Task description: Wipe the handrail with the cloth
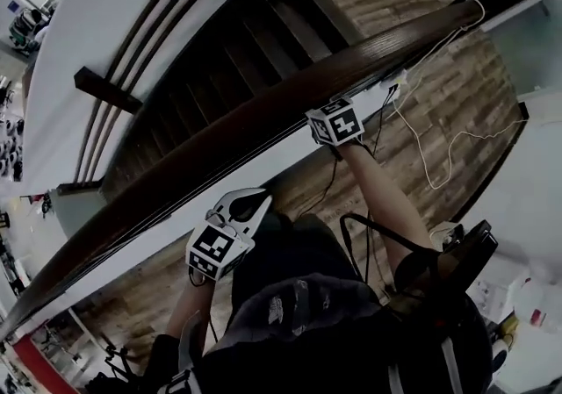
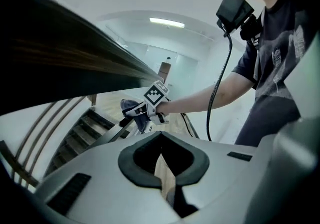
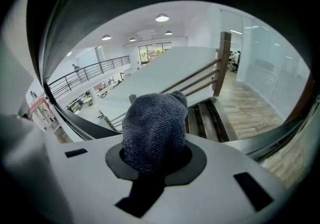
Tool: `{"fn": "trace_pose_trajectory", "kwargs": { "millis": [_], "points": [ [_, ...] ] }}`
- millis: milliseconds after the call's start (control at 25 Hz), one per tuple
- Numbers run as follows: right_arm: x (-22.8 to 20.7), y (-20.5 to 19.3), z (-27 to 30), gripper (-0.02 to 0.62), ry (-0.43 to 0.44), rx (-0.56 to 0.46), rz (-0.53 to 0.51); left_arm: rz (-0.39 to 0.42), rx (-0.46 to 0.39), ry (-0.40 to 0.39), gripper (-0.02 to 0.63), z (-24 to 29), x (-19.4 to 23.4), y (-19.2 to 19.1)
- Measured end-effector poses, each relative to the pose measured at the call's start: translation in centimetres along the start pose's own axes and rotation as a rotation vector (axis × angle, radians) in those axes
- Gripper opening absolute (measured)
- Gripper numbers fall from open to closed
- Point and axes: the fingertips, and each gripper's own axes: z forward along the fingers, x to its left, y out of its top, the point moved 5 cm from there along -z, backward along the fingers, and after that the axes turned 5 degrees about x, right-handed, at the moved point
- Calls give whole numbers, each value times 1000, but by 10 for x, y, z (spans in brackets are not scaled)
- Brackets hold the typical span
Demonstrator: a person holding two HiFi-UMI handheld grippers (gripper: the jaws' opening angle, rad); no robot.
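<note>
The dark brown handrail (image 1: 263, 116) runs diagonally from lower left to upper right in the head view. My right gripper (image 1: 332, 123) sits against its near side, shut on a bunched grey-blue cloth (image 3: 154, 129) that sticks out past the jaws. The left gripper view shows that cloth (image 2: 131, 106) touching the rail's underside beside the right gripper (image 2: 146, 109). The handrail (image 2: 65, 63) looms large and blurred at the left of that view. My left gripper (image 1: 240, 205) hangs lower down, just below the rail, jaws shut with nothing between them (image 2: 162, 165).
Dark wooden stairs (image 1: 237, 41) drop away beyond the rail, with a second railing (image 1: 132, 59) on their far side. A white cable (image 1: 430, 146) trails over the wood floor (image 1: 465, 85) at right. A black cable (image 2: 220, 83) hangs along the person's forearm.
</note>
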Motion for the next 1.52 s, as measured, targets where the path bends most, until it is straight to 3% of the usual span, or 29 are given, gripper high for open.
{"fn": "trace_pose_trajectory", "kwargs": {
  "millis": [120, 320, 480, 760, 1120, 1280, 1520],
  "points": [
    [-54, -2, -9, 66, -32, 7, 27, 65, 18, -70, 6, 51, 3, 25],
    [-125, -20, -25, 66, -44, 7, 42, 116, 17, -107, 6, 125, -10, 75],
    [-202, -38, -42, 66, -3, -71, 36, 136, 39, -67, 6, 207, -25, 105],
    [-335, -47, -66, 66, 69, -84, -22, 51, 45, 90, 6, 322, -78, 165],
    [-487, -53, -86, 66, -63, -80, 26, 83, 106, 216, 6, 364, -99, 188],
    [-514, -48, -85, 66, -104, -35, 26, 74, 105, 245, 6, 370, -102, 194],
    [-523, -46, -83, 66, -136, -10, 16, 71, 112, 276, 6, 371, -108, 198]
  ]
}}
